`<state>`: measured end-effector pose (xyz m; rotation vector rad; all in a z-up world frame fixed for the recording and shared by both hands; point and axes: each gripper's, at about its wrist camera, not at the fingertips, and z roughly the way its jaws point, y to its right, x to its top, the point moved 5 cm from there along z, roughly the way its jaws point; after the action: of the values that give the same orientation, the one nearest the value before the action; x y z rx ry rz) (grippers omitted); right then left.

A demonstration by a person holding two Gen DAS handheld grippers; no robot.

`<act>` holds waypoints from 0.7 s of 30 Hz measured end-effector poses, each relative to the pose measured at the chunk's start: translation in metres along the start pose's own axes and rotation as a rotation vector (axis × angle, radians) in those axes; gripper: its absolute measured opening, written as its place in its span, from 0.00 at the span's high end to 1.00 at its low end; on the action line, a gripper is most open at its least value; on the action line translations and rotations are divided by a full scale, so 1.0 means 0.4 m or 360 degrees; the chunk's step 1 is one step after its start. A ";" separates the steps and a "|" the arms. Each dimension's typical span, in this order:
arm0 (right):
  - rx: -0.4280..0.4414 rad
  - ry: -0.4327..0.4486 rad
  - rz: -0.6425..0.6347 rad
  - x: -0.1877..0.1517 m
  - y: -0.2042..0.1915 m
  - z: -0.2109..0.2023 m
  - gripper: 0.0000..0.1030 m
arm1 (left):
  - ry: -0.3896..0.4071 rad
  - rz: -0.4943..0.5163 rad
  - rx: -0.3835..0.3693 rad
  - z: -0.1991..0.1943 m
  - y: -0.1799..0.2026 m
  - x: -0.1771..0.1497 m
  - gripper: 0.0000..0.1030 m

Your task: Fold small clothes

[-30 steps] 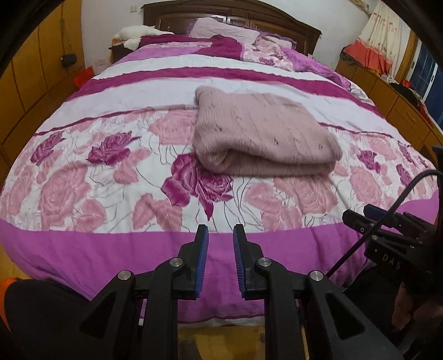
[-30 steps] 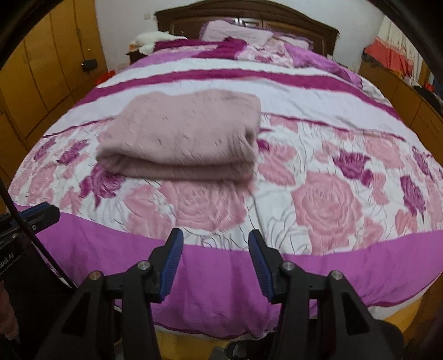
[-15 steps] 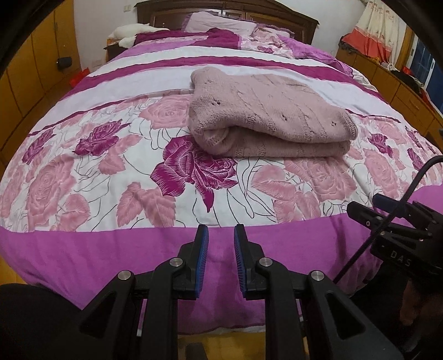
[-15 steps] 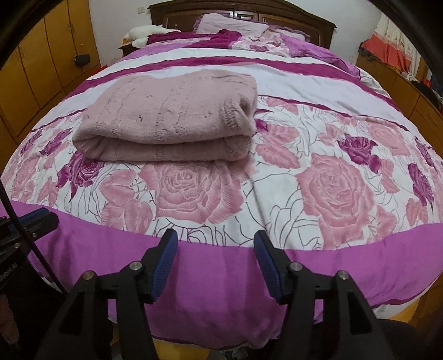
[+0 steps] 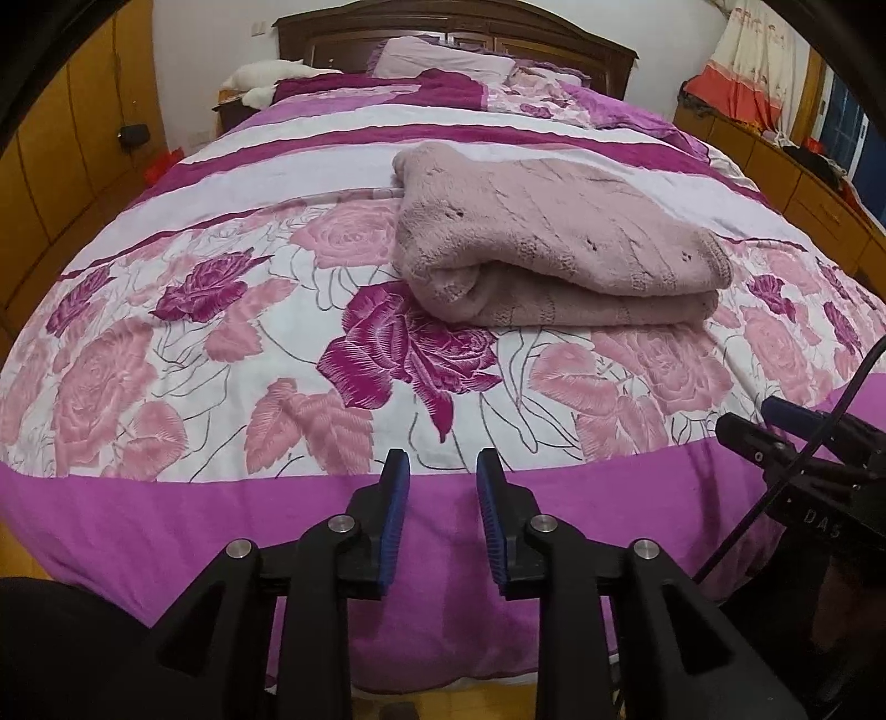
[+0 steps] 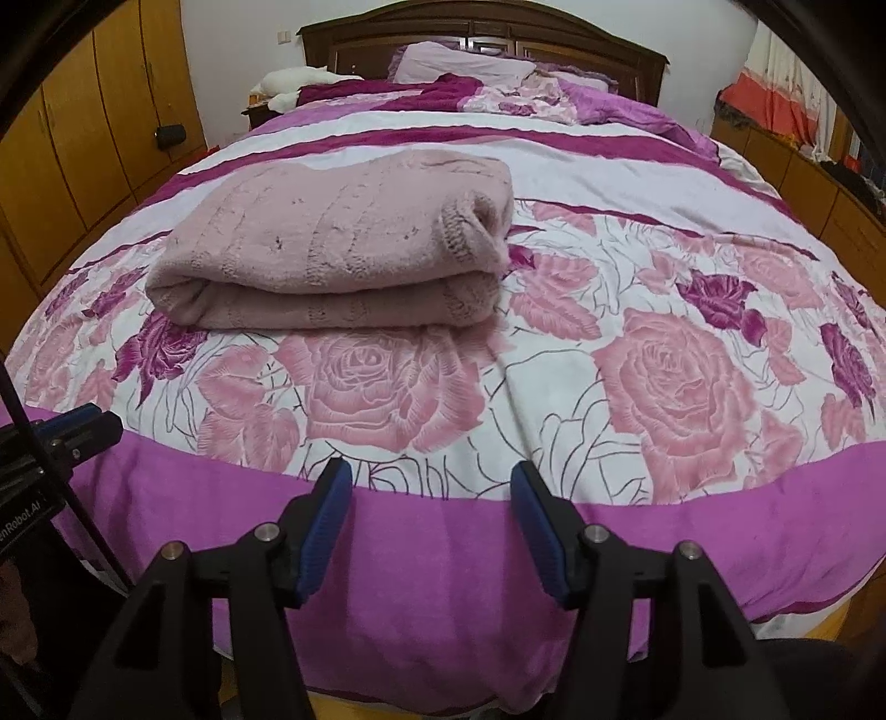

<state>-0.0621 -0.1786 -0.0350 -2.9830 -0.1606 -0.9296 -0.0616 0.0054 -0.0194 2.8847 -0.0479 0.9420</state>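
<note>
A folded pink knitted sweater (image 5: 559,243) lies on the bed's floral cover (image 5: 221,343); it also shows in the right wrist view (image 6: 338,249). My left gripper (image 5: 443,471) is open by a narrow gap and empty, over the purple band at the bed's near edge, well short of the sweater. My right gripper (image 6: 432,476) is open wide and empty, also at the near edge, with the sweater ahead to its left. The right gripper (image 5: 797,443) appears at the right of the left wrist view, and the left gripper (image 6: 66,432) at the left of the right wrist view.
Pillows (image 5: 443,55) and a dark wooden headboard (image 5: 454,22) are at the far end. Yellow wooden wardrobes (image 5: 66,122) line the left wall. A low wooden cabinet (image 5: 803,188) with clothes on it runs along the right. A black cable (image 5: 808,454) hangs by the right gripper.
Both grippers have moved closer to the bed and lower, so the sweater looks larger and nearer. The left gripper's gap has widened slightly.
</note>
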 end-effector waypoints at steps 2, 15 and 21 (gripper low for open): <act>0.0009 0.0015 0.0011 0.003 0.000 -0.004 0.39 | 0.0001 0.0020 0.0012 0.001 0.005 -0.002 0.90; -0.0016 0.0054 -0.0013 0.004 0.001 -0.016 0.36 | -0.0040 -0.0009 0.0035 0.017 0.002 -0.007 0.86; -0.0026 0.0066 -0.0033 0.004 -0.004 -0.019 0.36 | -0.0054 0.0014 0.0076 0.025 0.004 -0.011 0.81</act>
<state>-0.0650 -0.1773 -0.0280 -2.9800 -0.1842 -0.9988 -0.0594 0.0028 -0.0299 2.9466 -0.0418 0.9080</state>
